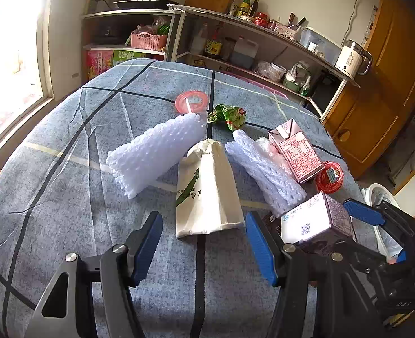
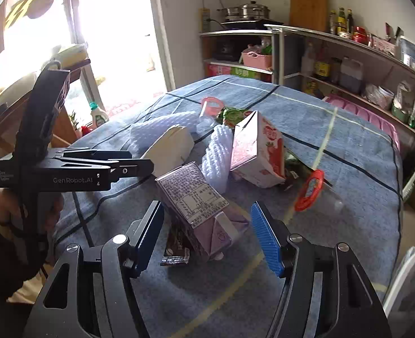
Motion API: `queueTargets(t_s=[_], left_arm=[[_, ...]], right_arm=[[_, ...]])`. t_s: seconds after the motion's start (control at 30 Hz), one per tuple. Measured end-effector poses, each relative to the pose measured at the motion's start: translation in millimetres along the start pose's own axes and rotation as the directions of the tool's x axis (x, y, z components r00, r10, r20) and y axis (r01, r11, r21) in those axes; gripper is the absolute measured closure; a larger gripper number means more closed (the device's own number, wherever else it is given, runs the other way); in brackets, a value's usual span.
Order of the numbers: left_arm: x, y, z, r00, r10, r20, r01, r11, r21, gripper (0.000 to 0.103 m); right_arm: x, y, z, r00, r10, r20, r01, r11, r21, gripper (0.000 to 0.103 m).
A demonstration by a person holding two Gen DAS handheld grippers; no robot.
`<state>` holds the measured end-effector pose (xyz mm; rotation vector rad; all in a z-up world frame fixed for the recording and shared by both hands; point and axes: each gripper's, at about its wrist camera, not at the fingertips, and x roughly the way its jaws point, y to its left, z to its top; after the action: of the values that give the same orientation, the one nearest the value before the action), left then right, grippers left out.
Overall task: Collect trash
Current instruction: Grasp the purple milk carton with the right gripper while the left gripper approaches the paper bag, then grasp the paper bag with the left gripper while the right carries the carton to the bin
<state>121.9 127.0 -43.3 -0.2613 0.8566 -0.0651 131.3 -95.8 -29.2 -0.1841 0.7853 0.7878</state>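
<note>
Trash lies on a blue plaid-covered table (image 1: 66,169). My left gripper (image 1: 204,242) is open, just short of a cream paper bag (image 1: 207,188). Around it lie a white foam net (image 1: 156,152), a second foam net (image 1: 266,174), a pink milk carton (image 1: 294,149), a green wrapper (image 1: 230,114) and red-lidded cups (image 1: 192,101) (image 1: 330,176). My right gripper (image 2: 207,236) is open, its fingers on either side of a purple carton (image 2: 199,205), also in the left wrist view (image 1: 317,219). A dark wrapper (image 2: 176,250) lies under the carton.
A white basket (image 1: 382,197) stands beyond the table's right edge, also at the right in the right wrist view (image 2: 410,284). Metal shelves (image 1: 263,45) with bottles, pots and a kettle line the far wall. A bright window (image 1: 13,42) is to the left.
</note>
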Motion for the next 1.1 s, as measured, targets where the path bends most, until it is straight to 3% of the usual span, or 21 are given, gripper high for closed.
queueTargets(t_s=[0.2, 0.33, 0.43, 0.57, 0.9, 1.1], left_arm=[[0, -9, 8, 0.999, -0.033, 0.005, 0.033, 0.999, 0.02, 0.042], [12, -7, 11, 1.0, -0.013, -0.021, 0.013, 1.0, 0.014, 0.042], [18, -5, 9, 0.999, -0.008, -0.035, 0.009, 1.0, 0.017, 0.042], [24, -1, 7, 0.998, -0.024, -0.05, 0.024, 1.0, -0.014, 0.042], [23, -2, 8, 0.999, -0.024, -0.034, 0.024, 1.0, -0.003, 0.07], [13, -11, 3, 1.0, -0.014, -0.022, 0.014, 1.0, 0.021, 0.078]], right_arm=[[14, -2, -5, 0.997, 0.07, -0.033, -0.07, 0.997, 0.028, 0.038], [11, -7, -12, 0.998, 0.062, -0.026, -0.061, 0.996, 0.064, 0.039], [4, -11, -12, 0.998, 0.069, -0.009, -0.068, 0.994, 0.089, 0.058], [0, -14, -15, 0.999, 0.046, 0.007, -0.047, 0.993, 0.107, 0.065], [-16, -23, -19, 0.998, 0.034, 0.06, -0.045, 0.98, 0.192, 0.065], [-27, -24, -20, 0.996, 0.006, 0.085, -0.024, 0.977, 0.211, 0.065]])
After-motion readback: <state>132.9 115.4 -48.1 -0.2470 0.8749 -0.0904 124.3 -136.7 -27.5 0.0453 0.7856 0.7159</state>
